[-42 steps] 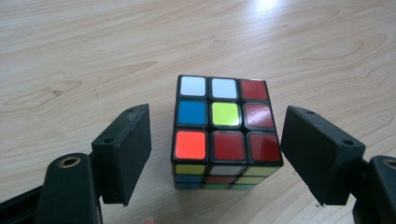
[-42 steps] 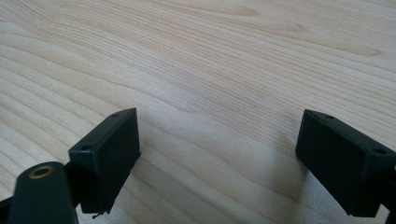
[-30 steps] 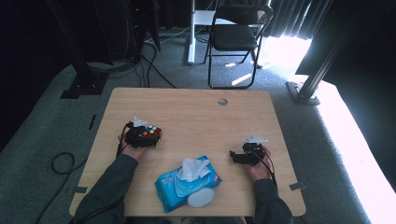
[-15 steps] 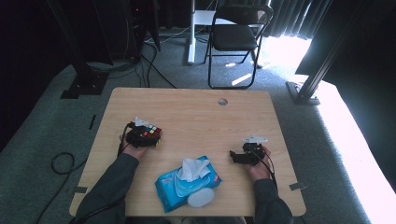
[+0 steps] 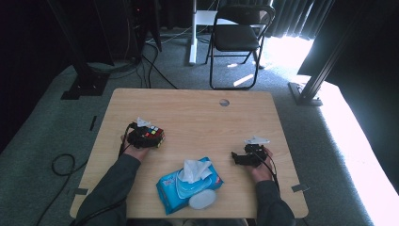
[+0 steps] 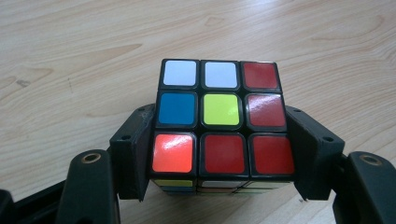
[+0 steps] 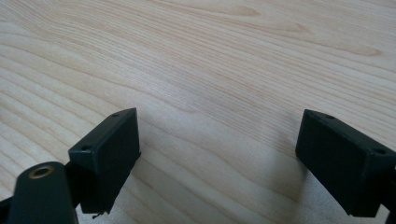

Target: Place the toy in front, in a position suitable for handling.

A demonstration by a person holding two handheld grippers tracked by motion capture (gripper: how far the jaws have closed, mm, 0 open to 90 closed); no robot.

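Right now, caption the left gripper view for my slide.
Left gripper, jaws just closing, clamps a scrambled puzzle cube on a wooden table.

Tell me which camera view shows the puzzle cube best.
The left gripper view: the puzzle cube sits close up between the left gripper jaws, its top face showing white, red, blue, yellow and orange stickers. The jaws have just been closing on its sides. The high view shows it small at table left; the right gripper view looks at bare wood.
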